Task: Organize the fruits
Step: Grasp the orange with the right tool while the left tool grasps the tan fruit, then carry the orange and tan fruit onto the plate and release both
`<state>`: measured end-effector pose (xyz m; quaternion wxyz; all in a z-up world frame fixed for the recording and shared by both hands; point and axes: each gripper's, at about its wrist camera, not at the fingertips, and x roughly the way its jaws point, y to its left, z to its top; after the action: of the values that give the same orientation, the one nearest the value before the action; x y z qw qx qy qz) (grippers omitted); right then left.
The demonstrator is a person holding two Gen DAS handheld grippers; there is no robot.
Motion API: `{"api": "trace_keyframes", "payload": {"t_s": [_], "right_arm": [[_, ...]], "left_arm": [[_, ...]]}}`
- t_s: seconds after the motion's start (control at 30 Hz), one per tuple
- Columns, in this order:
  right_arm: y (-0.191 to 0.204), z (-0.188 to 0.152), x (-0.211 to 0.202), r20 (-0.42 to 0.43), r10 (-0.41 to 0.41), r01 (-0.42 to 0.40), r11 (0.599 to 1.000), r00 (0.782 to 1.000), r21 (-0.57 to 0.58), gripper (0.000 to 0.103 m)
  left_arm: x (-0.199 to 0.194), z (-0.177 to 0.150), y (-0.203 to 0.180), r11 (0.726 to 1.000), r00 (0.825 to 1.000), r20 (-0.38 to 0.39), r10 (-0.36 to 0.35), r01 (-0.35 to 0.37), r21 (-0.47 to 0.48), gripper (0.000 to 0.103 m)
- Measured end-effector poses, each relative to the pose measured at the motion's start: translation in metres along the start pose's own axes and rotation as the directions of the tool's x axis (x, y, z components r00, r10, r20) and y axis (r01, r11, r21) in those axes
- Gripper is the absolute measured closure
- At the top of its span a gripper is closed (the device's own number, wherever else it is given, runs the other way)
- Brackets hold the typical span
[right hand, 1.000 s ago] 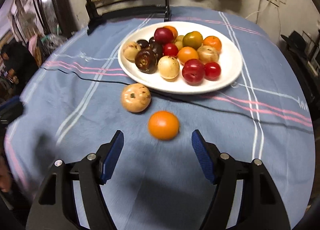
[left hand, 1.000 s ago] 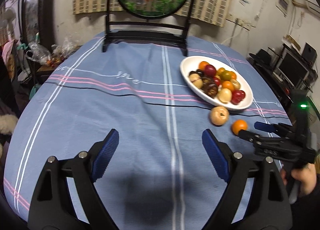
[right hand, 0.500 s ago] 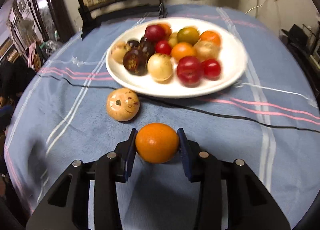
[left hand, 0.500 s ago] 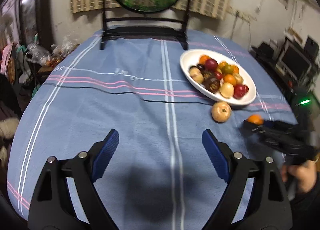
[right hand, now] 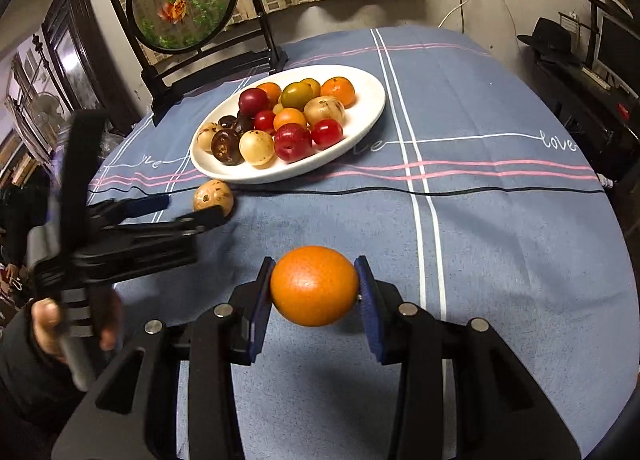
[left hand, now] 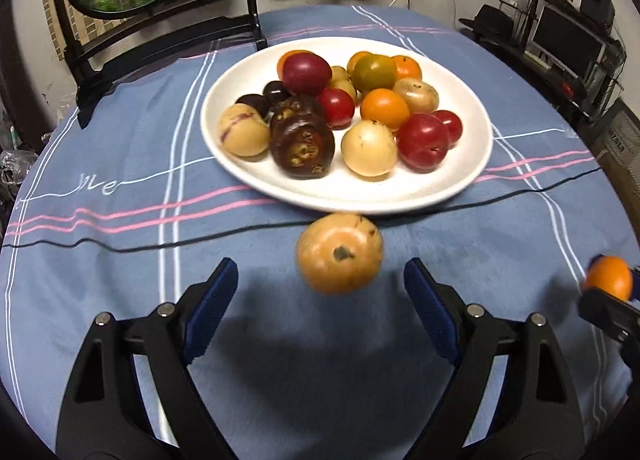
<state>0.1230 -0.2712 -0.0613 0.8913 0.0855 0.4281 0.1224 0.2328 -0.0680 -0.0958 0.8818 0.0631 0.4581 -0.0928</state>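
An orange (right hand: 314, 286) was gripped between the pads of the right gripper (right hand: 315, 292), well in front of the plate (right hand: 360, 127).
The left gripper (left hand: 320, 300) was held wide open, empty, around a tan fruit (left hand: 339, 259) lying just in front of the plate.

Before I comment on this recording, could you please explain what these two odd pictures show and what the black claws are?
No robot here: a person holds a two-finger gripper in each hand, each carrying a fisheye camera that looks along its fingers. The left wrist view shows the left gripper open, with a tan fruit on the blue tablecloth between its fingers, untouched. Beyond lies a white plate piled with mixed fruits. The right wrist view shows the right gripper shut on an orange, lifted above the cloth; the left gripper and the person's hand appear at its left.
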Motion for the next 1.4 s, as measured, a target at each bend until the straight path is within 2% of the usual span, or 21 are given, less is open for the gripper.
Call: {"api": "trace_keyframes", "payload": {"t_s": [0.07, 0.1, 0.13, 0.17, 0.23, 0.33, 0.37, 0.5, 0.7, 0.9, 1.07, 1.17, 1.3, 1.4], "right_arm": [[-0.002, 0.001, 0.001, 0.001, 0.005, -0.005, 1.000, 1.000, 0.003, 0.063], [-0.003, 0.002, 0.001, -0.002, 0.009, -0.009, 1.000, 1.000, 0.005, 0.063], [-0.004, 0.001, 0.002, -0.005, 0.013, -0.012, 1.000, 1.000, 0.005, 0.063], [-0.004, 0.002, 0.003, -0.007, 0.016, -0.016, 1.000, 1.000, 0.004, 0.063], [-0.003, 0.002, 0.004, -0.012, 0.026, -0.026, 1.000, 1.000, 0.006, 0.063], [-0.002, 0.002, 0.003, -0.012, 0.032, -0.032, 0.999, 0.999, 0.005, 0.063], [-0.001, 0.002, 0.002, -0.010, 0.034, -0.034, 0.999, 0.999, 0.003, 0.063], [0.001, 0.002, -0.001, -0.003, 0.035, -0.035, 0.999, 0.999, -0.001, 0.063], [0.009, 0.003, -0.005, 0.007, 0.037, -0.036, 0.999, 0.999, -0.016, 0.063], [0.024, 0.011, -0.005, 0.005, 0.050, -0.050, 0.998, 0.999, -0.047, 0.063], [0.036, 0.034, -0.001, -0.006, 0.070, -0.071, 0.989, 0.998, -0.129, 0.063], [0.038, 0.060, 0.014, -0.019, 0.045, -0.047, 0.981, 0.999, -0.190, 0.063], [0.031, 0.097, 0.040, -0.016, 0.008, -0.012, 0.974, 1.000, -0.224, 0.063], [0.017, 0.119, 0.071, -0.045, -0.008, -0.002, 0.979, 0.999, -0.204, 0.063]], "left_arm": [[0.005, 0.002, -0.002, 1.000, 1.000, 0.003, 0.004, -0.004, 0.002, 0.019], [0.008, 0.003, -0.003, 1.000, 1.000, 0.003, 0.004, -0.004, 0.001, 0.028], [0.013, 0.005, -0.003, 1.000, 1.000, -0.007, -0.002, 0.002, 0.002, 0.043], [0.018, 0.006, -0.002, 1.000, 0.999, -0.026, -0.028, 0.028, -0.002, 0.049], [0.019, 0.005, -0.003, 0.999, 0.999, -0.020, -0.035, 0.035, -0.008, 0.056], [0.015, 0.003, -0.001, 0.998, 0.998, -0.017, -0.062, 0.062, -0.017, 0.056], [0.008, 0.001, 0.002, 0.995, 0.996, -0.005, -0.091, 0.091, -0.036, 0.056], [-0.024, -0.008, 0.013, 0.990, 0.991, 0.046, -0.125, 0.128, -0.066, 0.056], [-0.071, -0.034, 0.029, 0.975, 0.981, 0.074, -0.181, 0.189, -0.118, 0.056], [-0.090, -0.043, 0.026, 0.973, 0.978, 0.086, -0.193, 0.201, -0.109, 0.056], [-0.092, -0.018, 0.029, 0.970, 0.972, 0.084, -0.220, 0.227, -0.090, 0.056], [-0.088, 0.013, 0.026, 0.978, 0.975, 0.101, -0.196, 0.202, -0.049, 0.056], [-0.062, 0.061, 0.024, 0.977, 0.975, 0.080, -0.205, 0.209, -0.045, 0.056], [-0.034, 0.085, 0.018, 0.981, 0.981, 0.051, -0.186, 0.188, -0.041, 0.056]]}}
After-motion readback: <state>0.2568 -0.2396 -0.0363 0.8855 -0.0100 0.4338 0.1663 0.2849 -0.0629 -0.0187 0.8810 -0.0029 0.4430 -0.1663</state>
